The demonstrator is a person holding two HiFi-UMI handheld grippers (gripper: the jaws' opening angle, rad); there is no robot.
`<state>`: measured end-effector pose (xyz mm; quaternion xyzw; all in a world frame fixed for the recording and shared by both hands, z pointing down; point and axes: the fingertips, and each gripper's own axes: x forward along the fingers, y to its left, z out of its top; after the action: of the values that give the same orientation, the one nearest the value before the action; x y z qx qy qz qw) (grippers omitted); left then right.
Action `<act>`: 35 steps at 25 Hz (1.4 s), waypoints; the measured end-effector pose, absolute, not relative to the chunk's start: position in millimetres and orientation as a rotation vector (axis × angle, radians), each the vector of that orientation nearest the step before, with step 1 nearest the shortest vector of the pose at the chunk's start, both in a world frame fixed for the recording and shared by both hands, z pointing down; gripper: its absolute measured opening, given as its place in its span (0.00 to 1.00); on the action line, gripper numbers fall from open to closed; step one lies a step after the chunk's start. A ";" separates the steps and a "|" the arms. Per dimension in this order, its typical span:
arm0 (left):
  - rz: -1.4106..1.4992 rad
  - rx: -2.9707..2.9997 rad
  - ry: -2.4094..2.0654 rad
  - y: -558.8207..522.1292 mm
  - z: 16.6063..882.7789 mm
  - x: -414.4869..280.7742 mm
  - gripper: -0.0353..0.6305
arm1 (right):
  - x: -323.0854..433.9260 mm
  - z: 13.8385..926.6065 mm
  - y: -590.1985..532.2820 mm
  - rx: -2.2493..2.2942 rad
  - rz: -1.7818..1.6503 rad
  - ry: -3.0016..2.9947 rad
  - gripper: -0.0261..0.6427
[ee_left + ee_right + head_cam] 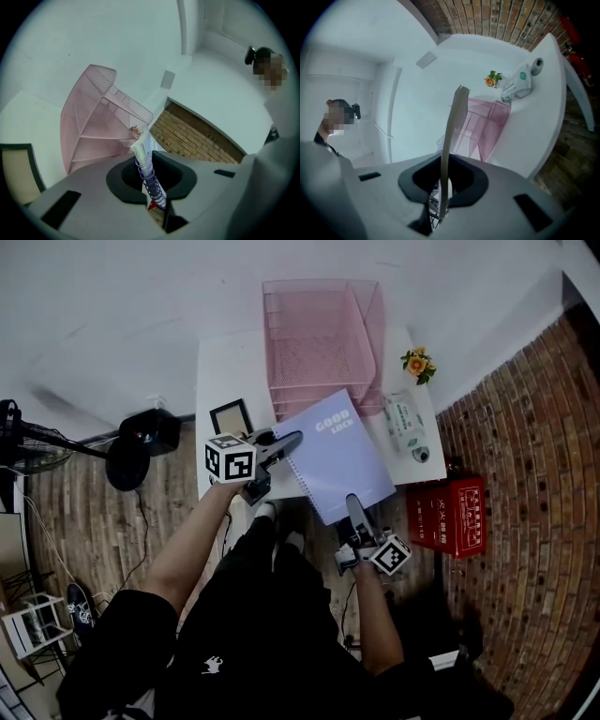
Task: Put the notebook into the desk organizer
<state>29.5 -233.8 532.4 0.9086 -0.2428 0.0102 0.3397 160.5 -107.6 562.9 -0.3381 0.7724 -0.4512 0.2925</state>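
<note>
**Holding the notebook point(339, 460) two-handed**

The left gripper point(292, 441) pinches its spiral edge, the right gripper point(353, 506) its near edge. Just beyond both stands the pink mesh desk organizer point(319, 343). Such thin grips could let the notebook twist and snag a tier.

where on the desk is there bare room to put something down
Bare white table left of the pink organizer, behind the picture frame. The right edge is crowded with the wipes pack and flower, and the held notebook covers the middle and front.
</note>
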 end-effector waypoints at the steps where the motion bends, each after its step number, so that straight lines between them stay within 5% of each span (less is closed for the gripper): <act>1: 0.050 2.382 -0.638 -235.6 532.3 31.0 0.12 | 160.3 565.0 -108.7 -0.915 -1.210 2.047 0.08; 29: 0.359 2.350 -0.874 -308.2 562.0 35.2 0.21 | 168.8 563.2 -180.4 -1.104 -1.135 2.010 0.08; 31: 0.393 2.355 -0.856 -303.9 564.4 35.9 0.36 | 169.2 561.1 -181.8 -1.089 -1.127 1.991 0.08; 35: 0.406 2.344 -0.874 -297.8 565.9 33.1 0.44 | 168.8 562.5 -185.0 -1.062 -1.144 1.950 0.08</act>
<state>33.1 -297.8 565.9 0.8825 -0.3291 0.1530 0.2990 168.8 -185.0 562.5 -0.4032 0.7406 -0.4346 0.3164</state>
